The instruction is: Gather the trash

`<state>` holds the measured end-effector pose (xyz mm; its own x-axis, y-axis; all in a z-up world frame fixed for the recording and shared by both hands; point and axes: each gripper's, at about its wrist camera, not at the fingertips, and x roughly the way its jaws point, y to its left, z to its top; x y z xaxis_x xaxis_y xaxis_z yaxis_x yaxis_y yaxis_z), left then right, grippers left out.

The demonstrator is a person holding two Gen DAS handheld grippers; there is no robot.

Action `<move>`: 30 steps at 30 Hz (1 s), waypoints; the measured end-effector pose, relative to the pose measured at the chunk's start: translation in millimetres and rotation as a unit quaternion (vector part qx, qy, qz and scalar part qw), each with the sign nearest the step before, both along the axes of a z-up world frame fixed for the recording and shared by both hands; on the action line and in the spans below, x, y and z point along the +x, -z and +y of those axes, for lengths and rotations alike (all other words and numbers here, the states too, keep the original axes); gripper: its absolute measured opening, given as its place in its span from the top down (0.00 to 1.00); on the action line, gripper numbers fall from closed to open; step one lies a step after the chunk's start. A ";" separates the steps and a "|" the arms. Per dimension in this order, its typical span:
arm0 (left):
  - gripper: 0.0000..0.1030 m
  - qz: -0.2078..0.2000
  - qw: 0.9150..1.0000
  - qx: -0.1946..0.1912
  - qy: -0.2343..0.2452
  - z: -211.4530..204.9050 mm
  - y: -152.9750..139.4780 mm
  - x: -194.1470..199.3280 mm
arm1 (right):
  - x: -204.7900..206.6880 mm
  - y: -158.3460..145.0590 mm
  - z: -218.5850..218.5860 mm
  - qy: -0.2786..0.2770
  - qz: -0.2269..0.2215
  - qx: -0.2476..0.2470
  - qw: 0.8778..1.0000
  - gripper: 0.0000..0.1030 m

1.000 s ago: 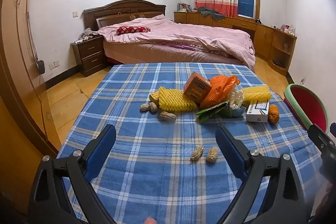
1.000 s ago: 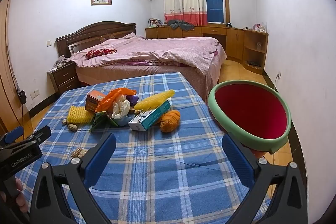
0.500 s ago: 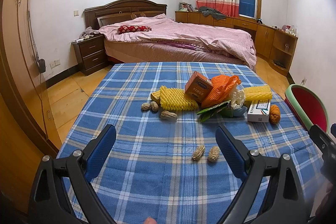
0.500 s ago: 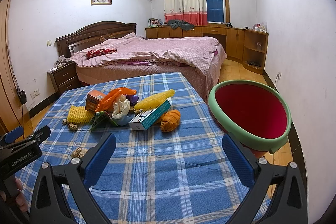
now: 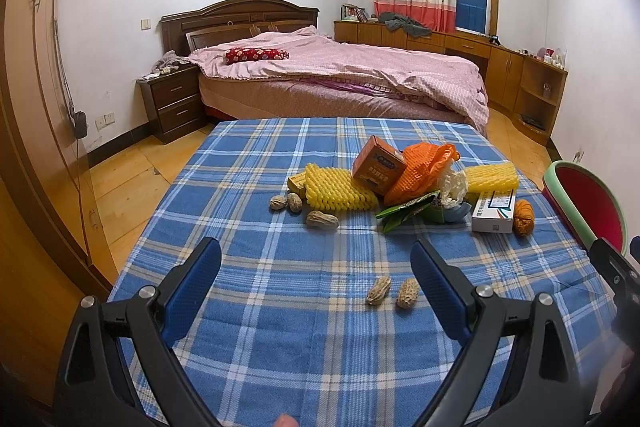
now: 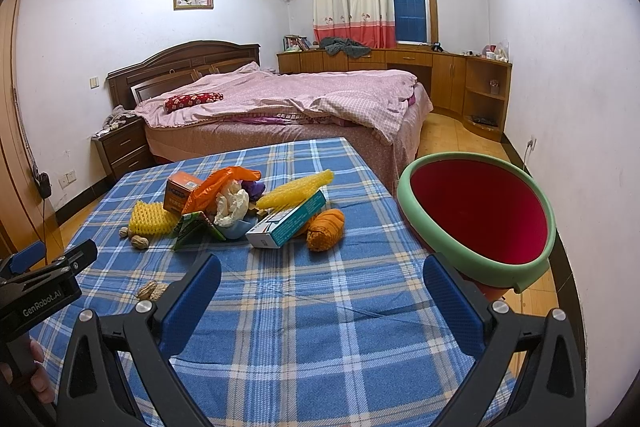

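Observation:
A heap of trash lies mid-table on the blue plaid cloth (image 5: 280,307): yellow foam netting (image 5: 338,191), an orange box (image 5: 378,165), an orange bag (image 5: 424,167), a white medicine box (image 5: 494,213), an orange net ball (image 5: 524,217), loose peanuts (image 5: 322,219). Two peanuts (image 5: 394,291) rest just inside the right finger of my open, empty left gripper (image 5: 316,255). My right gripper (image 6: 322,277) hovers open and empty over the near cloth, short of the medicine box (image 6: 286,225) and net ball (image 6: 326,229). The red basin with green rim (image 6: 478,217) sits at the table's right edge.
Beyond the table stands a bed (image 5: 340,83) with a pink cover, a nightstand (image 5: 174,103) to its left and wooden cabinets (image 5: 512,71) along the right wall. A wooden wardrobe (image 5: 28,127) fills the left side. A hand (image 6: 38,375) holds the left gripper.
The left wrist view has shifted slightly, so the trash pile sits a touch further right and lower. The right gripper has not visibly moved. Both stay open.

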<state>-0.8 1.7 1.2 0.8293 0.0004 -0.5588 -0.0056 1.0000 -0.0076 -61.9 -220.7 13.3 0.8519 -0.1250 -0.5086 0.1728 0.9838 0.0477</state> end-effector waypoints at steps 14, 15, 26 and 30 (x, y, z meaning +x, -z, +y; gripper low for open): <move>0.07 0.002 1.000 -0.002 -0.001 4.0 4.0 -0.7 | 0.1 1.9 1.9 -0.002 0.002 0.002 1.000 0.00; 0.07 0.003 1.000 -0.002 -0.001 3.6 3.9 -0.4 | -0.1 2.0 2.0 -0.002 0.002 0.002 1.000 0.00; 0.07 0.004 1.000 -0.003 -0.002 4.3 5.5 0.1 | 0.6 2.2 1.6 -0.002 0.002 0.002 1.000 0.00; 0.07 0.005 1.000 -0.004 -0.002 5.2 6.8 -0.3 | 0.7 2.5 1.7 -0.001 0.002 0.002 1.000 0.00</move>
